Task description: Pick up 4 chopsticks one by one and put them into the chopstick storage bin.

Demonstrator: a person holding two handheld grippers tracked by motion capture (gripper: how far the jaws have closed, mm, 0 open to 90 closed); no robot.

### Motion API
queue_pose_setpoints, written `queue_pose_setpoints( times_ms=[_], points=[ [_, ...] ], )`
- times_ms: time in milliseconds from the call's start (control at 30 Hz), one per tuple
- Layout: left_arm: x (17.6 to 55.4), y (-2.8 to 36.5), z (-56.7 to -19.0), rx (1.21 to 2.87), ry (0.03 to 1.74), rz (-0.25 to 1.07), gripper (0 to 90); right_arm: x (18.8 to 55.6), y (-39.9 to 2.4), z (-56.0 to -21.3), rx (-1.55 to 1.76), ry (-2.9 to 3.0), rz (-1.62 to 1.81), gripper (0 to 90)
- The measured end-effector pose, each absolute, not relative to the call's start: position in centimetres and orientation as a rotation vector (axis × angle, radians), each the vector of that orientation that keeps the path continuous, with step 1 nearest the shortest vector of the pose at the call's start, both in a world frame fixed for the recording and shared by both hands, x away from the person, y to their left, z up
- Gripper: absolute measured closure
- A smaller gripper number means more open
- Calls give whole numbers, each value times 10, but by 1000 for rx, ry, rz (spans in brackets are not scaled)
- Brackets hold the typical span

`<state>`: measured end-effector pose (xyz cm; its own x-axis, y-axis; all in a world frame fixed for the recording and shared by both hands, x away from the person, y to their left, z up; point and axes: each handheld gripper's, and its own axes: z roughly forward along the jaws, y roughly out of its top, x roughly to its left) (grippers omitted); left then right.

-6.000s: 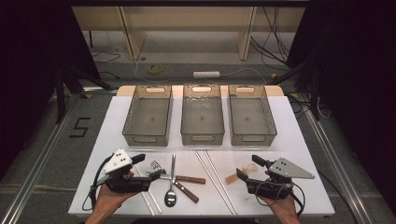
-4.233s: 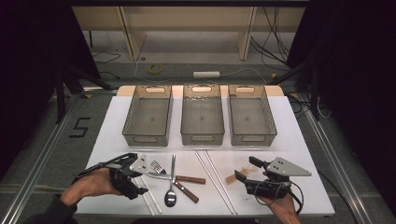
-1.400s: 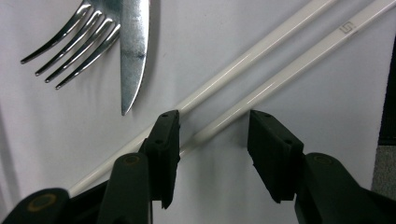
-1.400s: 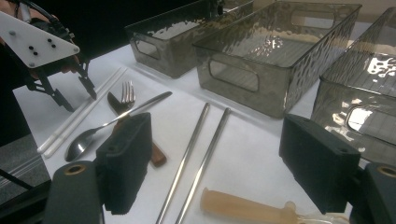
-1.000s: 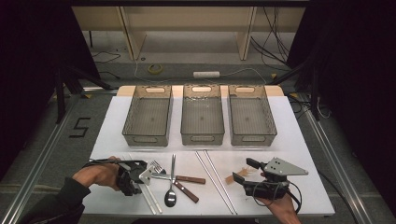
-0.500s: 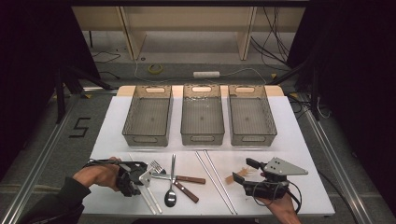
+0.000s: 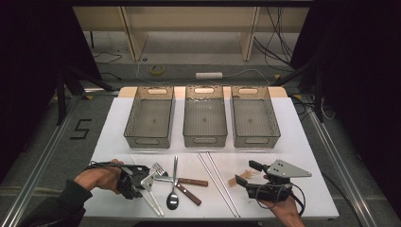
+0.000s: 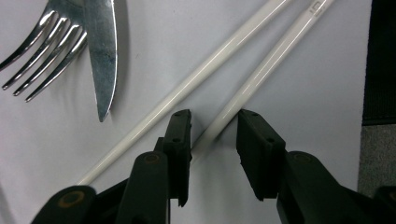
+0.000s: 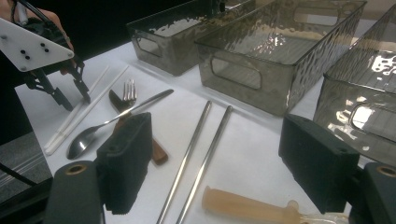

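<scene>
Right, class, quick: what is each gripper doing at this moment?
Left gripper: jaws just been closing around one white chopstick, not yet clamped.
Right gripper: open, holding nothing, above the metal chopsticks.
</scene>
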<state>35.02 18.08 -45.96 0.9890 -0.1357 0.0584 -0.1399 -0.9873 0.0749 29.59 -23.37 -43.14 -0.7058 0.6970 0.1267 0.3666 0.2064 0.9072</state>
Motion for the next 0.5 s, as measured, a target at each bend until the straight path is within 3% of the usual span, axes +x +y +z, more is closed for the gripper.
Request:
queue_pose_setpoints(
  times_ms=[500],
  points=[
    [348, 184, -460, 3016, -292, 53, 730, 296, -233, -432, 997, 2180, 1499, 273]
  ],
)
